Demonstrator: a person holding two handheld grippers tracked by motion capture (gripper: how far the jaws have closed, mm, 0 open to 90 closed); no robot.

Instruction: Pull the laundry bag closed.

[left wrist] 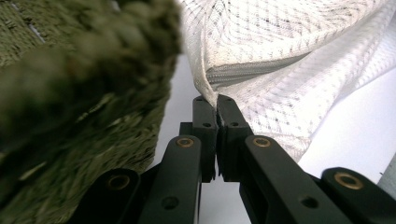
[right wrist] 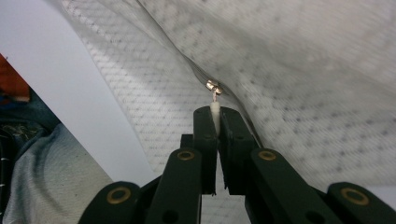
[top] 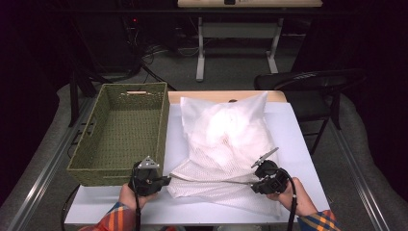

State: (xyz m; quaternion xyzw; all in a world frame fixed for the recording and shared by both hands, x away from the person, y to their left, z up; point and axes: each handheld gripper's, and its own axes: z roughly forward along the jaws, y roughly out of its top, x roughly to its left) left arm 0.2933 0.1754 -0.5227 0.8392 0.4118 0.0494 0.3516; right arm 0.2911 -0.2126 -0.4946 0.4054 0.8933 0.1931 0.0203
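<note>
Left gripper (left wrist: pixel 217 100) pinches the corner of the white mesh zippered laundry bag (top: pixel 226 139) lying mid-table, anchoring it so the zipper stays taut. Right gripper (right wrist: pixel 215 111) clamps the white zipper pull (right wrist: pixel 215 108), a detail its own view reveals. High view shows the green woven basket (top: pixel 120 132) alongside.

Your left gripper (top: pixel 166 180) sits tight against the woven basket (top: pixel 117 129): no room leftward. Mesh bag (top: pixel 226 144) blocks the table's middle; bare table (top: pixel 293 132) along its right and near edges is passable for your right gripper (top: pixel 253 184).
</note>
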